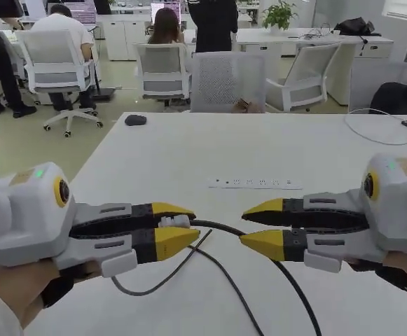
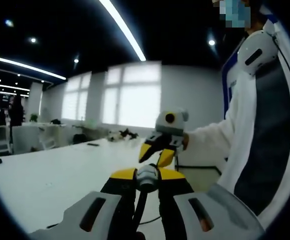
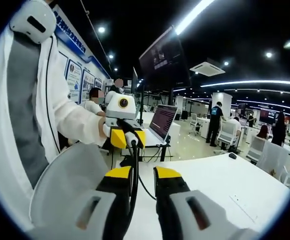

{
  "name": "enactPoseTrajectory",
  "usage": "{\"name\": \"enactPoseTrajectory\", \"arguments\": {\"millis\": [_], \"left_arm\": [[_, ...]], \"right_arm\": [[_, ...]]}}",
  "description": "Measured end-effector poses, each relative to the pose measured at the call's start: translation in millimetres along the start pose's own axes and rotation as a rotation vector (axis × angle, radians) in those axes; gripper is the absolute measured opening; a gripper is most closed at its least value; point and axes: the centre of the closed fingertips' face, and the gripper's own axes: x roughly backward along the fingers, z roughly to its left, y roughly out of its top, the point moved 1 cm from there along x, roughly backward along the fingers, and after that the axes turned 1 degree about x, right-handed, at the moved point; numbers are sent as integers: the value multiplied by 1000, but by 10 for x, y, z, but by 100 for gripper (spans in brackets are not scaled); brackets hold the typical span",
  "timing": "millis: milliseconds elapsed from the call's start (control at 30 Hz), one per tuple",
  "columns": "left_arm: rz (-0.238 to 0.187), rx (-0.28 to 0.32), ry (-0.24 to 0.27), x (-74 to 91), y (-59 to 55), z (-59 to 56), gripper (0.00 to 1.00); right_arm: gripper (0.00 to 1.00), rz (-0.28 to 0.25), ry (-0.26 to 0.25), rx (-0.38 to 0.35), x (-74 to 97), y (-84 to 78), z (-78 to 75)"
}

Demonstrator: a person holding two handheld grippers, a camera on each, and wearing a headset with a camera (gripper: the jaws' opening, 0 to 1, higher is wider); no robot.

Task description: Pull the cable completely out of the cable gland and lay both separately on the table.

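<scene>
Clamped between the yellow tips of the left gripper, small pale round cable gland, thin black cable leaving it rightward, long axis straight into the facing right gripper just beside, jaws parted around it ungripped, slack trailing onto the white table.

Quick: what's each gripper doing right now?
Left gripper: shut on the gland.
Right gripper: open, with the cable running between its jaws, unclamped.
</scene>
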Motion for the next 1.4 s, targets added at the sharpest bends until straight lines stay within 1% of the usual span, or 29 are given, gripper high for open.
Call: {"name": "enactPoseTrajectory", "arguments": {"millis": [33, 133, 200, 600, 767, 800, 933, 1200, 1300, 1400], "left_arm": [[2, -2, -3, -13, -4, -7, 17], [4, -2, -13, -48, -9, -29, 17], [2, -3, -14, -54, -4, -35, 17], [-8, 3, -14, -68, 20, -32, 17], [-6, 4, -14, -83, 11, -27, 17], [-7, 4, -11, -81, 14, -21, 17], [-28, 14, 2, -51, 48, 4, 17], [-26, 17, 26, 1, 40, 29, 17], [-22, 17, 37, 38, 32, 35, 17], [-29, 26, 48, 86, 33, 45, 17]], "right_arm": [[14, 2, 17, 9, -36, 11, 31], [7, 14, 40, 33, -98, 19, 77], [4, 17, 56, 33, -115, 24, 101], [3, 3, 32, 20, -96, 37, 83], [3, 9, 23, 29, -83, 10, 77], [3, 11, 17, 35, -74, -1, 57], [3, 9, 3, 36, -5, -12, 13], [3, 54, -13, 41, 128, -181, -31], [3, 78, -25, 29, 218, -292, -63], [3, 99, -37, 15, 307, -392, -92]]}}
